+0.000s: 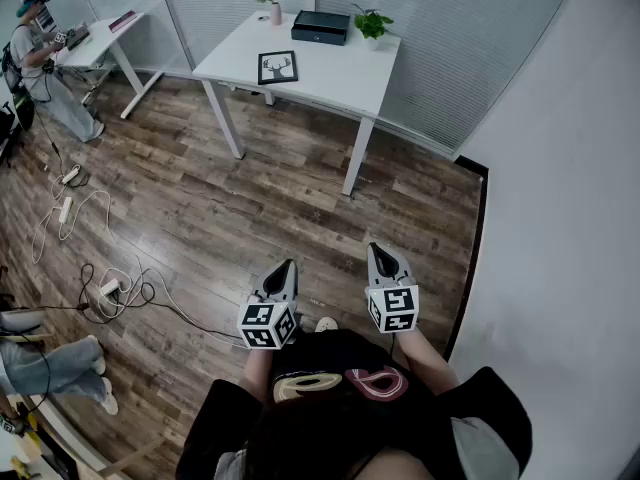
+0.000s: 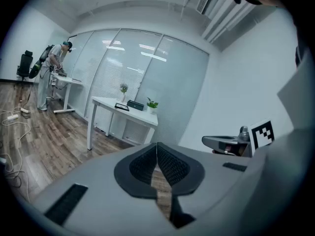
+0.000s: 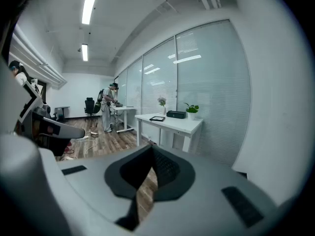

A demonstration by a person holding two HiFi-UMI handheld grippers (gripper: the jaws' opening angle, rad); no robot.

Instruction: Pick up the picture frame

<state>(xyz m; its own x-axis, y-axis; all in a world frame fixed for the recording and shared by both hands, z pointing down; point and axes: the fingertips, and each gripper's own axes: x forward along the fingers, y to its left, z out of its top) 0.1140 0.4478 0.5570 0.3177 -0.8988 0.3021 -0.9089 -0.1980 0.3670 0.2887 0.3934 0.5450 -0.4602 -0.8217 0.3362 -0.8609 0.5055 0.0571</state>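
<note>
Left fingers (image 2: 170,167): pressed together, nothing between them.
Right fingers (image 3: 166,167): likewise closed on nothing.
Grippers: left gripper (image 1: 287,268) and right gripper (image 1: 376,252) sit side by side close to the body, aimed slightly down over the floor (image 1: 200,208).
Frame (image 1: 277,67): on the table (image 1: 340,78), well apart from both grippers, towards the near left corner in the head view. It has a black border and a deer-head print.
Frame pose: it seems to lie flat, but from this far it may be propped up; I cannot settle it.
Neighbours: box (image 1: 320,27), plant (image 1: 372,23) and vase (image 1: 273,8) stand along the back edge, all apart from the frame.
Step in hand: the approach, by my reading; the whole pick remains.
How to do it well: walk up to the table's near edge, skirting the cables (image 1: 110,288) on the left. Open one gripper's jaws before arriving and check the frame's pose up close. If flat, work a jaw under the border, or draw it to the table edge first. If upright, pinch the top border. Grip the border, not the glass.
Risk: a thin flat frame likely gives little purchase, so a shallow pinch could let it slip or tip.
</note>
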